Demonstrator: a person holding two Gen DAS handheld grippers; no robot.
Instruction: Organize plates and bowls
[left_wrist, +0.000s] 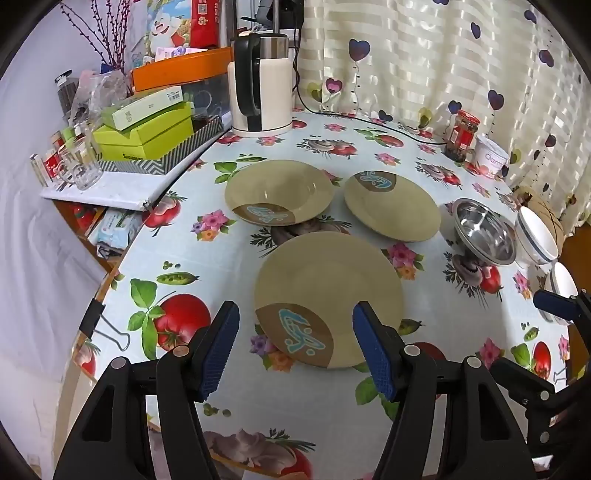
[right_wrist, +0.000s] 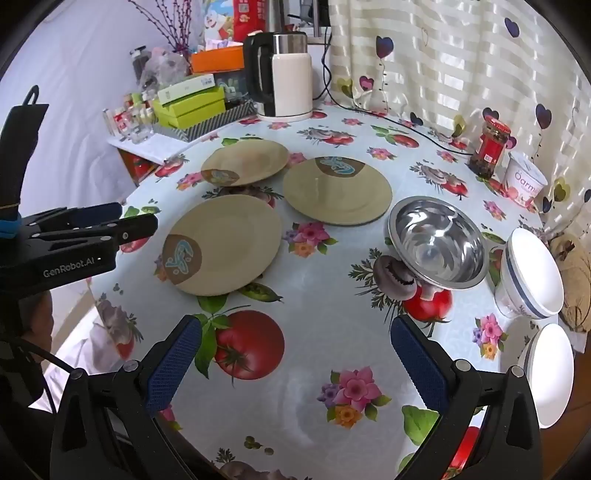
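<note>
Left wrist view: left gripper (left_wrist: 295, 343), jaws spread wide, nothing between the pads, hovering over a floral tablecloth (left_wrist: 207, 266). Nearest tan plate (left_wrist: 332, 291) lies flat just beyond the fingertips. Two more tan plates behind it: far-left plate (left_wrist: 279, 190) and far-right plate (left_wrist: 395, 208), apart from each other. To the right, a steel bowl (left_wrist: 485, 230), tilted, beside a white bowl with a blue stripe (left_wrist: 537, 236). A white kettle (left_wrist: 260, 85) stands at the table's back edge; a red-lidded jar (left_wrist: 461, 134) near the curtain.

Right wrist view: right gripper (right_wrist: 295, 363), jaws wide apart and empty, above bare tablecloth (right_wrist: 314, 332). Nearest plate (right_wrist: 225, 243) ahead to the left, the other two plates (right_wrist: 245, 162) (right_wrist: 338, 192) beyond. Steel bowl (right_wrist: 439, 245) ahead to the right, striped bowl (right_wrist: 532, 273) next to it, a plain white bowl (right_wrist: 552, 373) nearer the table edge. Left gripper (right_wrist: 110, 221) enters from the left
</note>
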